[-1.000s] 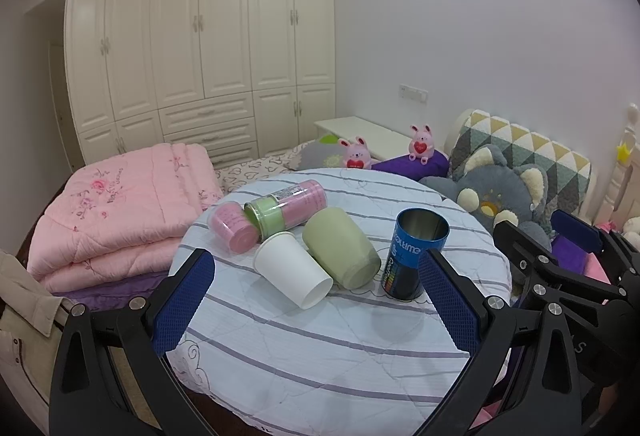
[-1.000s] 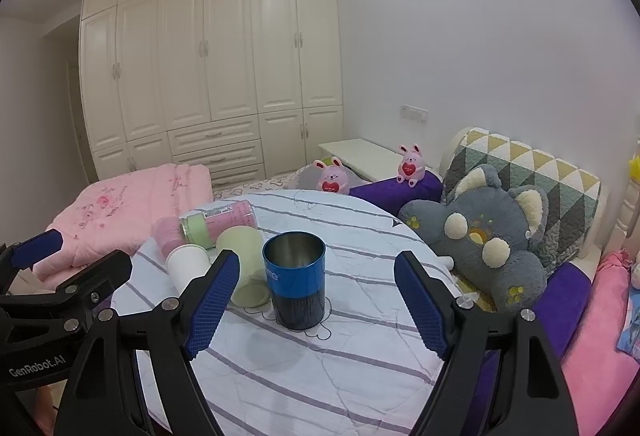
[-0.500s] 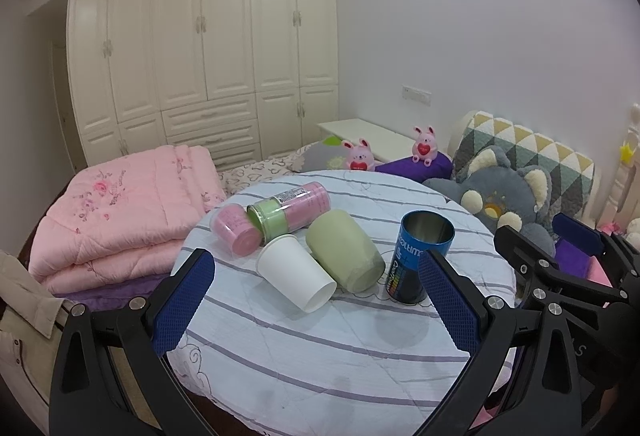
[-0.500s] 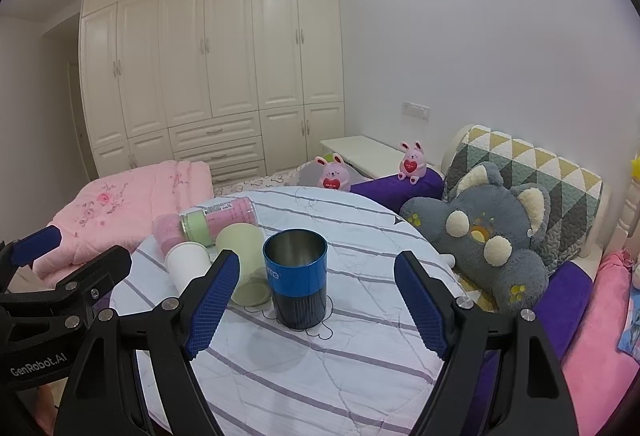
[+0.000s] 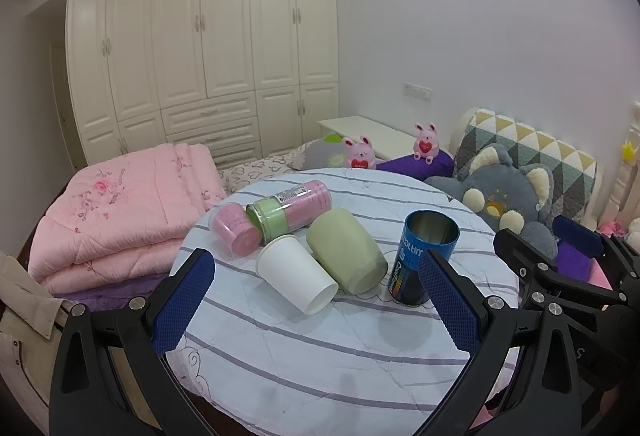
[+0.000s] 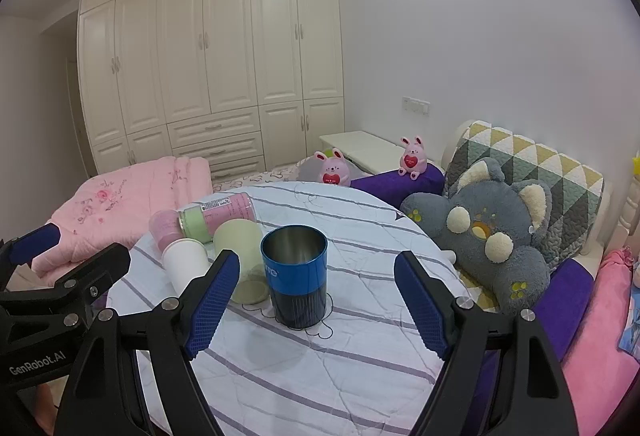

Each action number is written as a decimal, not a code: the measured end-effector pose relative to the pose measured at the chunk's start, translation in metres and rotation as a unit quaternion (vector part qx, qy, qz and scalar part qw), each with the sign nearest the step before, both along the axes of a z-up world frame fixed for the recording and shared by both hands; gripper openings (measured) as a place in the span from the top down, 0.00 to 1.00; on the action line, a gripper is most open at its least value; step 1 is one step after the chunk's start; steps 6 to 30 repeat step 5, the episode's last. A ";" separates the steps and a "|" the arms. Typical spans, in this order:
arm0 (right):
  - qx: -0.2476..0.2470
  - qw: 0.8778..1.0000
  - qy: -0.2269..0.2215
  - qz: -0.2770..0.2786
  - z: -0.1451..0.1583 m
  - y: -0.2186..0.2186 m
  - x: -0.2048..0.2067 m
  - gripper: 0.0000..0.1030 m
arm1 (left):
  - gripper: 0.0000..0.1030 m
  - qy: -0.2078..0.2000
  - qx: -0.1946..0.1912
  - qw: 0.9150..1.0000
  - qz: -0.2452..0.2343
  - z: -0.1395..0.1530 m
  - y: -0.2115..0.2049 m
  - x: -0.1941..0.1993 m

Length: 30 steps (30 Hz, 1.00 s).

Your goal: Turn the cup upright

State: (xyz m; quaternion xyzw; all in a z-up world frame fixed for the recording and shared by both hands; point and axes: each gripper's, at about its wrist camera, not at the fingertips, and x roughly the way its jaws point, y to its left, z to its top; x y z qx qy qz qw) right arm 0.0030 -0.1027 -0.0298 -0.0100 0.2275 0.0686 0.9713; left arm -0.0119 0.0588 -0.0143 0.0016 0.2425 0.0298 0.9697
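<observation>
A blue metal cup (image 5: pixel 425 256) (image 6: pixel 296 274) stands upright on the round striped table (image 5: pixel 320 348) (image 6: pixel 360 356). Beside it lie a white paper cup (image 5: pixel 294 273) (image 6: pixel 185 265), a pale green cup (image 5: pixel 345 249) (image 6: pixel 240 256), a small pink cup (image 5: pixel 235 230) (image 6: pixel 165 227) and a pink and green bottle (image 5: pixel 290 207) (image 6: pixel 216 214), all on their sides. My left gripper (image 5: pixel 316 300) is open and empty, held back from the lying cups. My right gripper (image 6: pixel 316 300) is open and empty, its fingers either side of the blue cup and nearer than it.
A folded pink quilt (image 5: pixel 120 212) lies left of the table. A grey plush toy (image 6: pixel 492 232), a patterned cushion (image 6: pixel 532 172) and two pink bunny toys (image 6: pixel 335 168) sit behind and to the right. White wardrobes (image 5: pixel 200 48) fill the far wall.
Both grippers have drawn back and risen a little, so the table and cups sit slightly lower and farther in both views. The cups have not moved.
</observation>
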 end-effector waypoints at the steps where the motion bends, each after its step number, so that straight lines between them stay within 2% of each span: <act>1: 0.000 1.000 0.000 -0.001 0.000 0.000 0.000 0.21 | 0.00 0.000 0.000 1.000 0.000 0.000 -0.001 0.001; 30: -0.001 1.000 0.004 -0.002 -0.003 0.001 0.003 0.21 | 0.00 0.003 0.000 1.000 -0.002 0.000 -0.001 0.003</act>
